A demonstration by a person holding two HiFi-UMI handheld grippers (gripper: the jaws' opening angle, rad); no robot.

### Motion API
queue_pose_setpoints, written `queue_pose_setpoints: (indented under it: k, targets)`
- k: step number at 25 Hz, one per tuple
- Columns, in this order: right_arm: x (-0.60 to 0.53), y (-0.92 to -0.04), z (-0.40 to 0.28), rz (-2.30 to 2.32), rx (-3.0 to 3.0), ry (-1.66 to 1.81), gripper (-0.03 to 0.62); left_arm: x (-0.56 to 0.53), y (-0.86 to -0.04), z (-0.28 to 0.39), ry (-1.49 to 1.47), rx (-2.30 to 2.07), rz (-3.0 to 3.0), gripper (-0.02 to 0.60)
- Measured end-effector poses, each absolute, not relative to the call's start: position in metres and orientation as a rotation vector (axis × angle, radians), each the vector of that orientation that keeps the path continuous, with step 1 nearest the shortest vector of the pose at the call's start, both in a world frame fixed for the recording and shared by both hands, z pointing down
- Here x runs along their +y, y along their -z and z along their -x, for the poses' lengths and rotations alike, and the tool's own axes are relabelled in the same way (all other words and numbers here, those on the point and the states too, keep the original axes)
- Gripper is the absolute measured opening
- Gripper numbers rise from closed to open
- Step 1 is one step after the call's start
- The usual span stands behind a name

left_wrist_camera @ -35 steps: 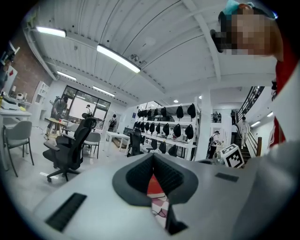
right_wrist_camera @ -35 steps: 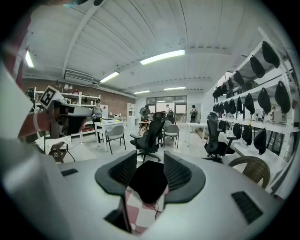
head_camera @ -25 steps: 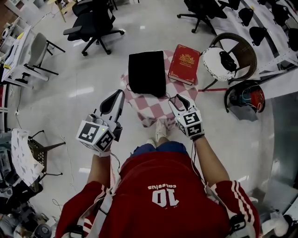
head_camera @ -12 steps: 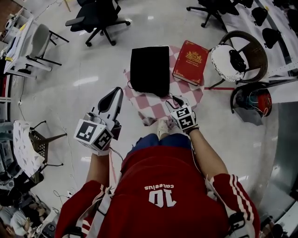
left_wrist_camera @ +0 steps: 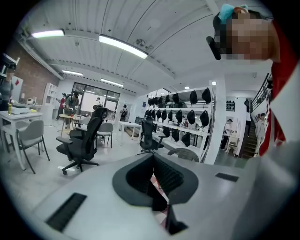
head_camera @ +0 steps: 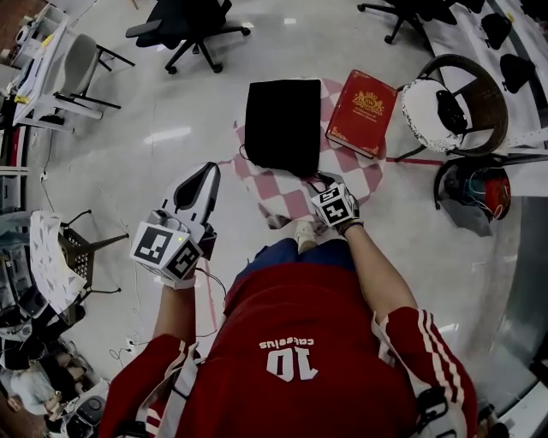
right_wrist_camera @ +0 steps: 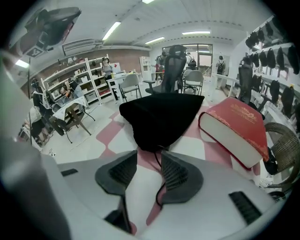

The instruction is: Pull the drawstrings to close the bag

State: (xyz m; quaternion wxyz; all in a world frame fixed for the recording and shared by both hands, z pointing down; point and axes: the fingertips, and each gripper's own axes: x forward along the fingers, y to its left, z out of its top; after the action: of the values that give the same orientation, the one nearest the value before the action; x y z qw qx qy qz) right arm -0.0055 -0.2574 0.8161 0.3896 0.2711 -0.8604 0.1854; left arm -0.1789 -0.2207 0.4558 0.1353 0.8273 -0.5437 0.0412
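Note:
A black drawstring bag lies flat on a red-and-white checked cloth on the floor. In the right gripper view the bag fills the middle, its mouth towards me. My right gripper is low at the bag's near edge. It stands open, and a thin black drawstring runs from the bag between its jaws, close to the right pad. My left gripper is held up to the left of the cloth, away from the bag. It is shut with nothing in it.
A red hardcover book lies on the cloth right of the bag. A wicker chair with a white cushion and a dark helmet-like thing stand at the right. Office chairs are beyond, a small black chair at the left. My feet touch the cloth's near edge.
My right gripper has gone forward and down to the bag's near edge and its drawstring. The left gripper stays raised and shut.

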Motion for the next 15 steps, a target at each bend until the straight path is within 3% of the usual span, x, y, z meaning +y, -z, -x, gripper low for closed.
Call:
queue_pose_setpoints:
  k: [12,15]
  targets:
    - [-0.271,-0.836,0.011,-0.550,-2.147,-0.362,0.166,-0.232,-0.461,0.185,-0.135,-1.620,-2.343,0.009]
    - [-0.268,-0.836,0.012,-0.499,-2.159,-0.366,0.124,-0.236,-0.462,0.186,-0.131,-1.620,-2.344,0.009]
